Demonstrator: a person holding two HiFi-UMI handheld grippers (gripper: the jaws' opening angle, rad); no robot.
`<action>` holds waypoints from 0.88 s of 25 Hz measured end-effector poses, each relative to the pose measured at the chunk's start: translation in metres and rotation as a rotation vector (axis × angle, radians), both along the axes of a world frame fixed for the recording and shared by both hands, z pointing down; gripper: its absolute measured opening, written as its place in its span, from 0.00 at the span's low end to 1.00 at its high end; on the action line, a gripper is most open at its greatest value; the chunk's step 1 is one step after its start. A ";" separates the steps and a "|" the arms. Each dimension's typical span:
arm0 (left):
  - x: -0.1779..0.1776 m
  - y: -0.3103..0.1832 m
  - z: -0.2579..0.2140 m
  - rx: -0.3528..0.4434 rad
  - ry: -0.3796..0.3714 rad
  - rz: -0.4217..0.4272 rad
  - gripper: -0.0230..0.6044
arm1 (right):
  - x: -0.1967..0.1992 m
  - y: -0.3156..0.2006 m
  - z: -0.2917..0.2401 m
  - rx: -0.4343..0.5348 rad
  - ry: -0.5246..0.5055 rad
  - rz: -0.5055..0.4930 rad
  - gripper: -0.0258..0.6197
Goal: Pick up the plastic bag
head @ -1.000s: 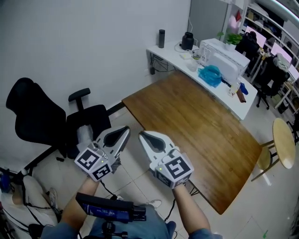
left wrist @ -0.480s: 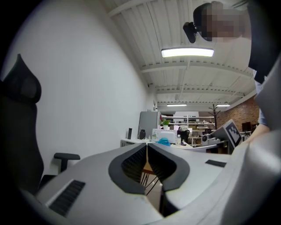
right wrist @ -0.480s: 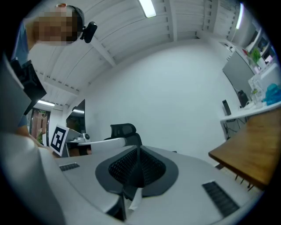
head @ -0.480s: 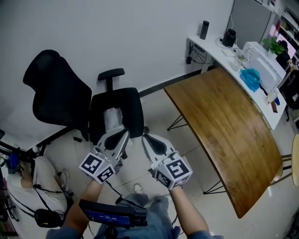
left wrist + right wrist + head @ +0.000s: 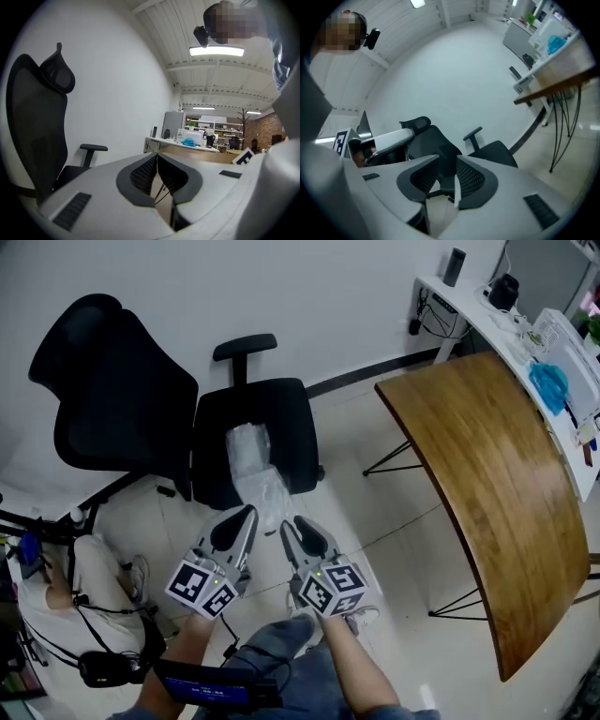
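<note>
We've swung to the chair (image 5: 281,423); the plastic bag (image 5: 253,465) lies lengthwise at its seat's front edge, just ahead. The left gripper (image 5: 250,511) has its jaws together; the right gripper (image 5: 285,522) has its jaws narrowly apart, just opening, empty.

Crinkly clear plastic bag (image 5: 251,451), matt black chair (image 5: 292,418), glossy wooden table (image 5: 487,484)

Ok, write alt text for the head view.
A clear plastic bag lies on a black office chair, with the left gripper and right gripper pointing at it from below. The right's jaws have just been opening, nothing between them; a wooden table stands at right.
</note>
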State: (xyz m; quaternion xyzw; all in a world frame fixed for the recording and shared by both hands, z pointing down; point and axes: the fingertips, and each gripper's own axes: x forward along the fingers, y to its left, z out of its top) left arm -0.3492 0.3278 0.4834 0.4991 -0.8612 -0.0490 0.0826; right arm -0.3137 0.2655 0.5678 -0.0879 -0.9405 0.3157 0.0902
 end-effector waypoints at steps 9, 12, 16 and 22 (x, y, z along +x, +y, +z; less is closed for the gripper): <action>-0.002 0.001 0.059 -0.049 0.057 0.061 0.06 | 0.007 0.012 0.119 -0.374 0.145 0.140 0.31; -0.002 -0.001 0.068 -0.055 0.072 0.084 0.06 | 0.001 0.023 0.140 -0.502 0.160 0.161 0.34; -0.004 -0.003 0.084 -0.080 0.081 0.104 0.06 | -0.015 0.032 0.156 -0.595 0.145 0.175 0.37; -0.008 0.007 0.089 -0.096 0.101 0.104 0.06 | -0.041 0.043 0.164 -0.696 0.147 0.177 0.41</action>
